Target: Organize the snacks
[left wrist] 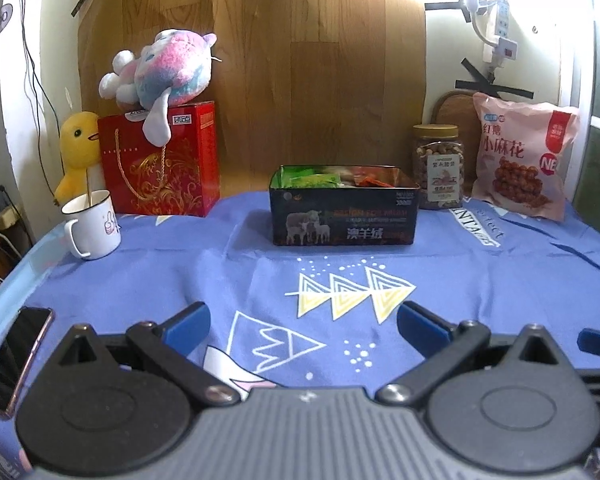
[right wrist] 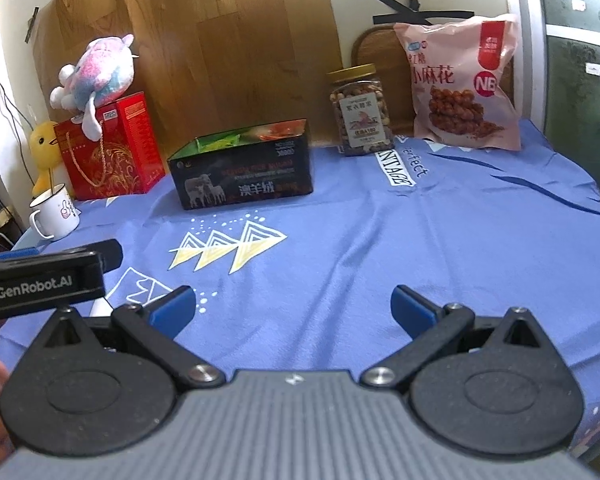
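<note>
Hovering low over the near part of the table (left wrist: 140, 280), the left gripper (left wrist: 304, 320) is seen with its blue fingers (left wrist: 190, 316) spread wide and nothing between them. The right gripper (right wrist: 294, 306) is held the same way, fingers (right wrist: 414, 308) parted and empty; its body is also glimpsed as a blue tip at the right edge of the left wrist view, and the left tool's black body is cut off at the left edge of the right wrist view.

A dark phone (left wrist: 16, 356) lies at the table's near left edge, partly cropped. Toward the far edge, near the middle, the open black tin (left wrist: 344, 212) is set with its long axis running left to right, its printed long side facing the grippers. Green and orange packets (left wrist: 320, 178) are seen inside, though only their tops show above the rim and their count cannot be made out.

Just beside the tin's right end stands the nut jar (left wrist: 438, 168), upright, with a gold lid. At the far right corner the pink snack bag (left wrist: 524, 156) is leaned upright, its lower corner partly hidden in folds of cloth.

At the far left corner a red gift bag (left wrist: 160, 160) carries a plush toy (left wrist: 168, 72), a yellow duck (left wrist: 78, 152) is half hidden behind it, and a white mug (left wrist: 94, 226) stands in front.
</note>
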Motion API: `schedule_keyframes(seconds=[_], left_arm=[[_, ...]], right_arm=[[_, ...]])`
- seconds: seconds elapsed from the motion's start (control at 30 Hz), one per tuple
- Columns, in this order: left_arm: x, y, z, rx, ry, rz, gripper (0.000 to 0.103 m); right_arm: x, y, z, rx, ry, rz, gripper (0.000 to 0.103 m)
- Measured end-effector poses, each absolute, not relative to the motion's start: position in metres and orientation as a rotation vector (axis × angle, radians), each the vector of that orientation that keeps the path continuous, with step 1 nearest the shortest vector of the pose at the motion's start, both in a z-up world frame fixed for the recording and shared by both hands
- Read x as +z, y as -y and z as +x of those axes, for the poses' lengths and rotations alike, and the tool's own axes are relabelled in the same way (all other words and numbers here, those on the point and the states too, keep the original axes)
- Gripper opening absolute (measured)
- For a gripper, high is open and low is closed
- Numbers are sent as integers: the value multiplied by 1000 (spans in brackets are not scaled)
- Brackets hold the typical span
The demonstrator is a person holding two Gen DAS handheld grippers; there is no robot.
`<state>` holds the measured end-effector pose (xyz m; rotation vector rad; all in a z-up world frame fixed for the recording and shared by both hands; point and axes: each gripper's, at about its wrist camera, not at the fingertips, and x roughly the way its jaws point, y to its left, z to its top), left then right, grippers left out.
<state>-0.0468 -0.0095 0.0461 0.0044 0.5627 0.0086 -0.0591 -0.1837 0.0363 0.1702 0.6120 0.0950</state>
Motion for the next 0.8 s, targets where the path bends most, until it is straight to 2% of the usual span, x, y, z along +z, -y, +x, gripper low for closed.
schedule_keyframes(seconds=[0.47,0.8], left_arm=[[53,11,-59,-1,-502,6,103],[41,29,-36,-7,-553,43,103]], right_arm=[[35,193,-71,100,-626,195,103],[31,218,-74,54,-631,260,103]])
